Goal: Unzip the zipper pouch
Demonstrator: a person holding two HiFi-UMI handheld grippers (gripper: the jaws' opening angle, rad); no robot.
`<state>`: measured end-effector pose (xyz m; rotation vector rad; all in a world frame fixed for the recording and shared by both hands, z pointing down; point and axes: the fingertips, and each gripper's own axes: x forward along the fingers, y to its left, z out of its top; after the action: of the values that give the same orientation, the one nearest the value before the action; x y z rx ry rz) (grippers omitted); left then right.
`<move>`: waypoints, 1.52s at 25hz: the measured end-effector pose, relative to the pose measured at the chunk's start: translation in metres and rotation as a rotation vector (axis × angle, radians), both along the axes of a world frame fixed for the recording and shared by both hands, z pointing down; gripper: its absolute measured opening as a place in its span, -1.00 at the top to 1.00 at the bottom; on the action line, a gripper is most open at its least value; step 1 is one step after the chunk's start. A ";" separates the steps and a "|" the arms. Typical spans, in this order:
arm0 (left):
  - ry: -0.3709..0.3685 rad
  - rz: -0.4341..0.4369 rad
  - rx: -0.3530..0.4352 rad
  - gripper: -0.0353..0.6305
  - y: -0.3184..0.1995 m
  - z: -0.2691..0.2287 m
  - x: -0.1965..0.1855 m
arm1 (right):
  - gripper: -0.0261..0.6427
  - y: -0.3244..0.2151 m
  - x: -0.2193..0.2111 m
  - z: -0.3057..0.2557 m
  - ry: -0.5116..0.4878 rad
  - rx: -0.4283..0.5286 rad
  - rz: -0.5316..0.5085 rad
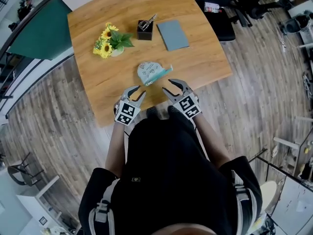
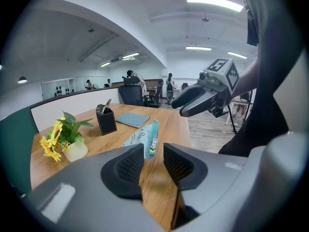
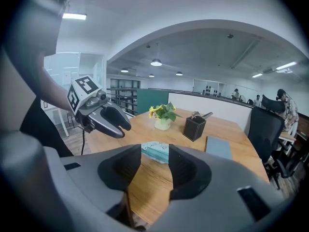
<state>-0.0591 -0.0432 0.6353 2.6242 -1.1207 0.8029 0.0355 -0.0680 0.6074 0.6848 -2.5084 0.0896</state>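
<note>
Grey-bodied, the left hand-held gripper (image 2: pixel 153 152) hangs just over the near edge of the wooden table (image 1: pixel 200 62). Its jaws stand apart with a moderate gap, and only bare wood shows between them. The right hand-held gripper (image 3: pixel 154 159) is held the same way beside it, jaws parted a little wider and gripping nothing.

The zipper pouch (image 1: pixel 149 73), pale with a teal strip along one side, lies flat on the table just ahead of both grippers, between their lines of aim, and neither touches it. In the left gripper view its teal edge lies just past the jaw tips.

Farther back on the table stand a small pot of yellow flowers (image 1: pixel 109 41), a black pen holder (image 1: pixel 145 30) and a grey notebook (image 1: pixel 172 35), all well apart from the pouch.
</note>
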 end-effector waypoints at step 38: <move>-0.073 0.130 -0.046 0.34 -0.024 0.056 0.016 | 0.42 0.004 -0.032 0.031 0.005 -0.129 0.062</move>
<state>-0.0434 -0.0673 0.6911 2.6715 -0.9448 0.9458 0.0033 -0.0640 0.6386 0.7086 -2.4516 0.2697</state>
